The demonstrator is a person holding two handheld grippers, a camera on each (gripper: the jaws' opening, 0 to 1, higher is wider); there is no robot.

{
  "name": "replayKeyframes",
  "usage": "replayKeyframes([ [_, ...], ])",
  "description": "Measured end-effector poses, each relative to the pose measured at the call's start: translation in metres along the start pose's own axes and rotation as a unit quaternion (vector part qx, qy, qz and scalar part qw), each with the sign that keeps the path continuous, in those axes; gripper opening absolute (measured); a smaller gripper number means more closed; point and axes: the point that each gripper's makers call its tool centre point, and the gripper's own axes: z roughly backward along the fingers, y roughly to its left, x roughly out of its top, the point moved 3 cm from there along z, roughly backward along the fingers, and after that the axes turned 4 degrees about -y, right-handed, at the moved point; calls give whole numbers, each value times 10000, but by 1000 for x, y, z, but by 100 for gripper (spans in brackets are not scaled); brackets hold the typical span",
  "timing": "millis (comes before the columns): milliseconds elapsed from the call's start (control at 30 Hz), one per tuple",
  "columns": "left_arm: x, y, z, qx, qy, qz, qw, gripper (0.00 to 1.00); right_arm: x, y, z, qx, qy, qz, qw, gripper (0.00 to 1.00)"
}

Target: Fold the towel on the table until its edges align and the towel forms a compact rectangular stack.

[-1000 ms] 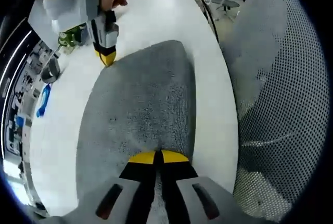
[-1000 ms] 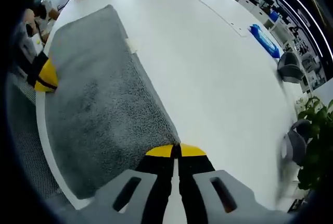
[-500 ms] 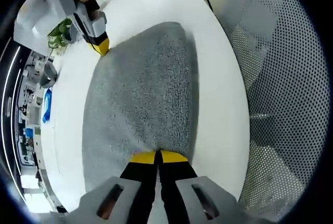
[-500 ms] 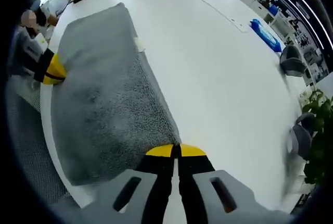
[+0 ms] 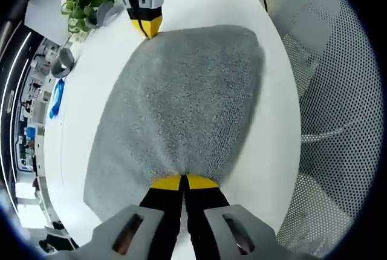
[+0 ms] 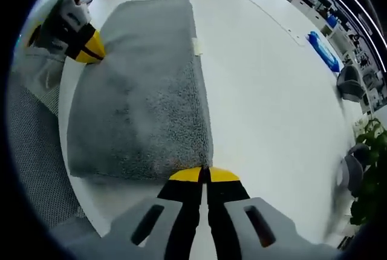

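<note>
A grey towel [image 5: 181, 103] lies spread on the white table [image 5: 91, 91], one end raised between both grippers. My left gripper [image 5: 183, 181] is shut on one corner of its lifted edge. In the left gripper view my right gripper [image 5: 148, 27] holds the opposite corner at the top. In the right gripper view the right gripper [image 6: 204, 174] is shut on a corner of the towel [image 6: 145, 97], and the left gripper [image 6: 91, 47] pinches the other corner at upper left. A small white label [image 6: 196, 45] shows on the towel's edge.
A mesh chair [image 5: 326, 121] stands close beside the table edge. A blue object [image 6: 323, 51], a dark round object [image 6: 351, 81] and a green plant [image 6: 369, 169] sit toward the far side of the table [image 6: 266, 91]. Office desks lie beyond.
Both grippers have carried the held edge over the towel, so the towel now looks shorter and wider. The other gripper has shifted right in each view.
</note>
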Motion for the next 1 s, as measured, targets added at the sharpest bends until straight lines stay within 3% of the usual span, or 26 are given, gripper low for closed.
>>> replayKeyframes([
  [600, -19, 23, -3, -48, 93, 304, 9995, 1, -7, 34, 7, 227, -137, -209, 9994, 0],
  [1000, -24, 33, -5, -192, 26, 458, 9988, 1, -9, 48, 10, 158, -249, -231, 9993, 0],
])
